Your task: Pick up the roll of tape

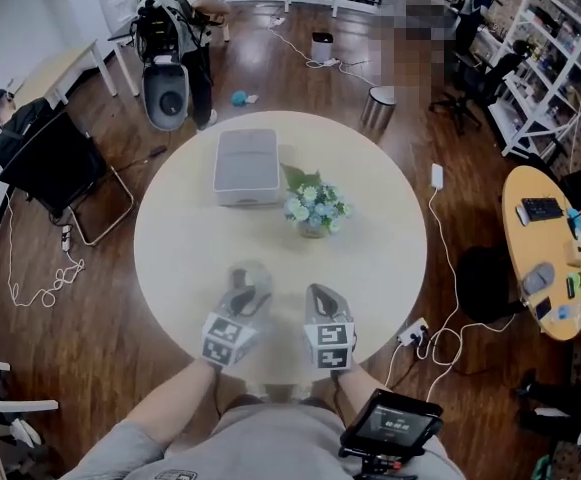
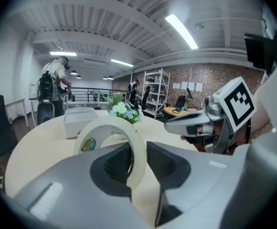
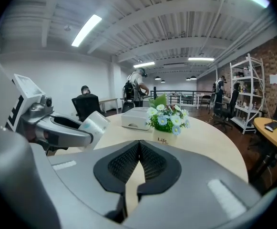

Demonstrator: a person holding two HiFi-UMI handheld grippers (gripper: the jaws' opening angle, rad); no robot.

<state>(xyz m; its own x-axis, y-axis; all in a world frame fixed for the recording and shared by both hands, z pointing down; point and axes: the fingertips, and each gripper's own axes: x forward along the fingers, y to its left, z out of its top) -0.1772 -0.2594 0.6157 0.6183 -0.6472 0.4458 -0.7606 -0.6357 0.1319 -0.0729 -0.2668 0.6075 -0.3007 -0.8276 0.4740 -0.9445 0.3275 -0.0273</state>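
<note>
Open-plan office. A round cream table (image 1: 370, 258) stands on a dark wooden floor (image 1: 100, 348). A white wall (image 1: 10, 18) runs along the left, with a pale desk (image 1: 55, 68) beside it. White metal shelving (image 1: 545, 58) lines the right side in front of a brick wall (image 2: 214, 80), near an oval wooden desk (image 1: 518, 248) and black office chairs (image 1: 470, 88). A steel bin (image 1: 377, 108) stands beyond the table. Long strip lights (image 2: 181, 31) glow on a white ribbed ceiling (image 2: 105, 18).

Head view: overhead, looking steeply down onto the round surface (image 1: 180, 258).
Left gripper view: low, near level, close behind its jaws; right hand-held gripper (image 2: 176, 127) alongside.
Right gripper view: low, near level; left hand-held gripper (image 3: 87, 131) alongside.
Shared: flower pot (image 1: 313, 211), grey box (image 1: 246, 166).
</note>
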